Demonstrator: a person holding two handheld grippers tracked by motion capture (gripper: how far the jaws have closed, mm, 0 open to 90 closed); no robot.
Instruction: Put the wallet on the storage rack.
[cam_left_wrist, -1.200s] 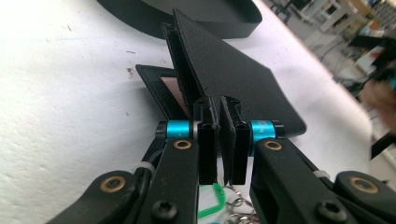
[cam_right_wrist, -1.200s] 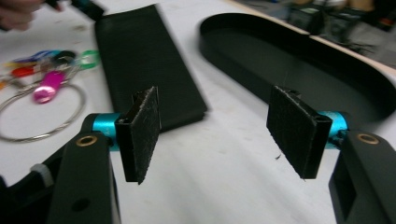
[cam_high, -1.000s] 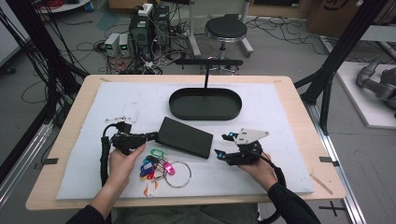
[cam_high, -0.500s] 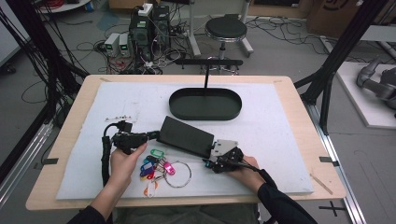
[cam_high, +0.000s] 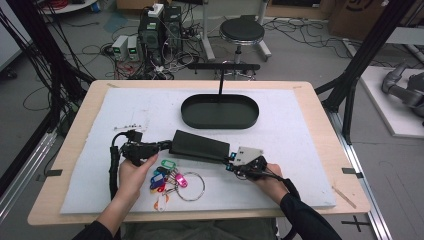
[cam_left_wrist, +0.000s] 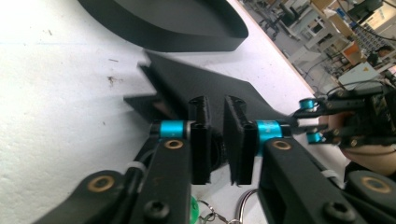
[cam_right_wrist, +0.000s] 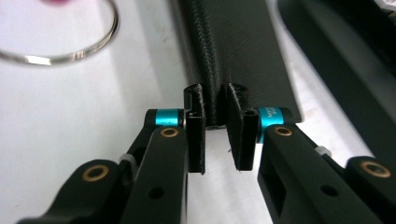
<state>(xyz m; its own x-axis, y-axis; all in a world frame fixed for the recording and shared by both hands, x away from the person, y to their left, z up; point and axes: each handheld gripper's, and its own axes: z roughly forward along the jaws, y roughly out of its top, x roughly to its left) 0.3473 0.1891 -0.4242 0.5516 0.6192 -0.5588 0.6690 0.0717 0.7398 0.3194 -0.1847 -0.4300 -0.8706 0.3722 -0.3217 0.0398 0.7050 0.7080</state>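
High view: flat black rectangular case (cam_high: 199, 146), matte, lying slantwise on the white mat (cam_high: 300, 135), near the oval black tray (cam_high: 220, 111); left gripper (cam_high: 162, 145) at its left end, right gripper (cam_high: 231, 161) at its right corner; coloured key tags (cam_high: 165, 176) and metal ring (cam_high: 191, 186) just below. Left gripper view: jaws narrowly parted, case (cam_left_wrist: 205, 88) ahead; whether they grip it cannot be told. Right gripper view: jaws pinch the textured edge of the case (cam_right_wrist: 229, 51); ring (cam_right_wrist: 60, 51) lies apart.
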